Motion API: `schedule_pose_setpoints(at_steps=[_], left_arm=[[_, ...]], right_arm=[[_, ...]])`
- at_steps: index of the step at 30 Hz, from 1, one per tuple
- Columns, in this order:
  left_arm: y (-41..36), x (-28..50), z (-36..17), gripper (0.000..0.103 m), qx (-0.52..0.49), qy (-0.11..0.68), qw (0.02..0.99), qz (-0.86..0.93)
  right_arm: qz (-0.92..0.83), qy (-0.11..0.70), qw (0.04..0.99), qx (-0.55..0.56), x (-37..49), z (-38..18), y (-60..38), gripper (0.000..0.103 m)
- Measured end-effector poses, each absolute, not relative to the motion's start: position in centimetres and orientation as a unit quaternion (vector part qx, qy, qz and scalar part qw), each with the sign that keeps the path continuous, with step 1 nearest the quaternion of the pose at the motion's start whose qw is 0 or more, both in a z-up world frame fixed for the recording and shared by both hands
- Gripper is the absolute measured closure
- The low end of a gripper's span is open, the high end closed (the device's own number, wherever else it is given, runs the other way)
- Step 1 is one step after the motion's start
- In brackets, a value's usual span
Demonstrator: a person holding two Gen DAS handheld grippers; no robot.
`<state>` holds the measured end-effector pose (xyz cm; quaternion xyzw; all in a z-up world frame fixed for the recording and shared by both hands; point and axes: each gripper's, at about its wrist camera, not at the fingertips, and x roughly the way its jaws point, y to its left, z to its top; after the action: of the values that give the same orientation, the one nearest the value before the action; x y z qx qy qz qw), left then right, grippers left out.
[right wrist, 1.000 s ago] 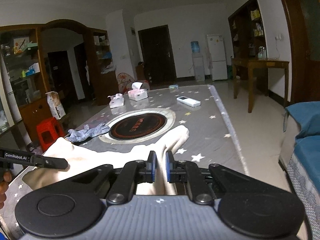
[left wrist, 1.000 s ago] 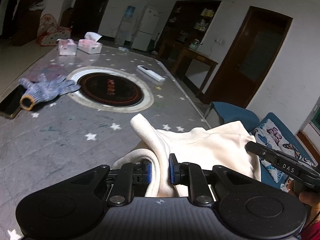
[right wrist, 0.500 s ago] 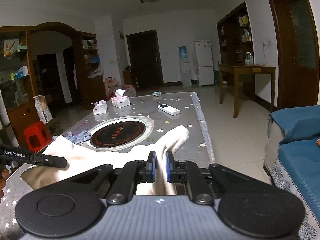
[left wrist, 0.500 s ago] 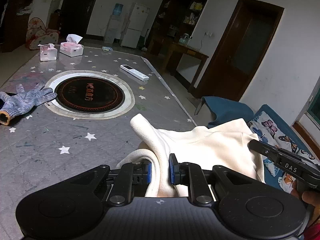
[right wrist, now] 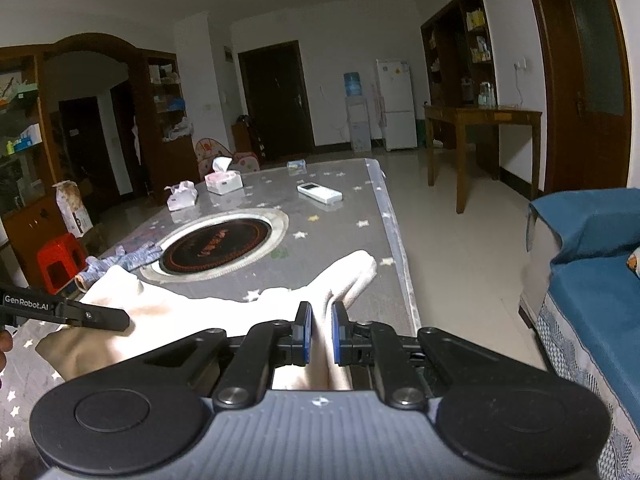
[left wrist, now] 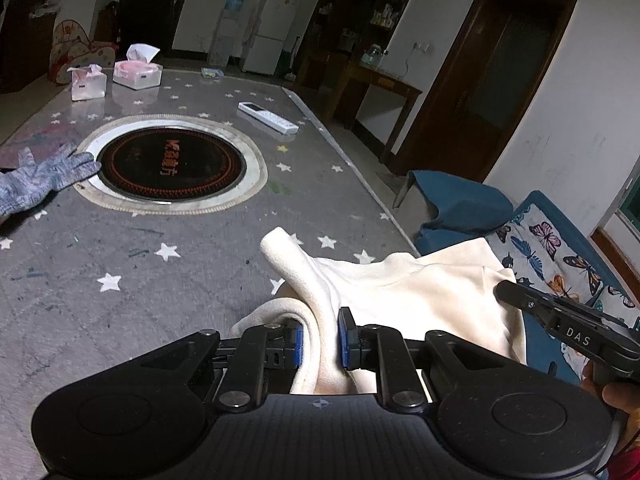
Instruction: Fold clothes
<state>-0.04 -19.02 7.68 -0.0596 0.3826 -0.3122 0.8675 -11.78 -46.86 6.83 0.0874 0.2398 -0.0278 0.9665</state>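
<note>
Left hand-held gripper (left wrist: 320,334) has its blue pads pressed in on a thick bunched edge of the cream garment (left wrist: 404,292), with cloth filling the narrow gap between them. Right hand-held gripper (right wrist: 318,334) is closed just as tightly on another bunch of the same garment (right wrist: 192,312), so the piece is pinched at two points. In the right wrist view the other tool's black finger lies across the cloth at the near left; in the left wrist view the matching finger shows at the near right, so the two grips sit fairly close side by side.

Between them the fabric sags in soft folds, and a rounded end, perhaps a sleeve or cuff, sticks out forward over the near end of the bench (left wrist: 168,292). Whether the lower part of the garment rests on the star-patterned cover cannot be told, since the tools hide it.

By my judgement the step in hand is lifting and spreading the garment before the first fold. The next move calls for drawing the two grips apart until the held edge runs taut, then lowering the cloth flat onto the near bare stretch of bench.

Farther off lie the round inset hotplate (left wrist: 172,164) and a knit work glove (left wrist: 36,180) at its left, which the spread cloth should stay short of.
</note>
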Motion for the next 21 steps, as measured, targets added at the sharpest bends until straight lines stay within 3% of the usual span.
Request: schedule_pose_setpoints(at_steps=[16, 21], left_arm=[[-19.3, 1.2, 4.6, 0.082, -0.045, 0.422, 0.857, -0.294], [-19.0, 1.4, 4.1, 0.072, -0.038, 0.426, 0.859, -0.281]], right_arm=[[-0.047, 0.272, 0.957, 0.092, -10.7, 4.2, -47.7, 0.094], [-0.042, 0.277, 0.956, 0.09, -10.6, 3.8, -47.4, 0.094]])
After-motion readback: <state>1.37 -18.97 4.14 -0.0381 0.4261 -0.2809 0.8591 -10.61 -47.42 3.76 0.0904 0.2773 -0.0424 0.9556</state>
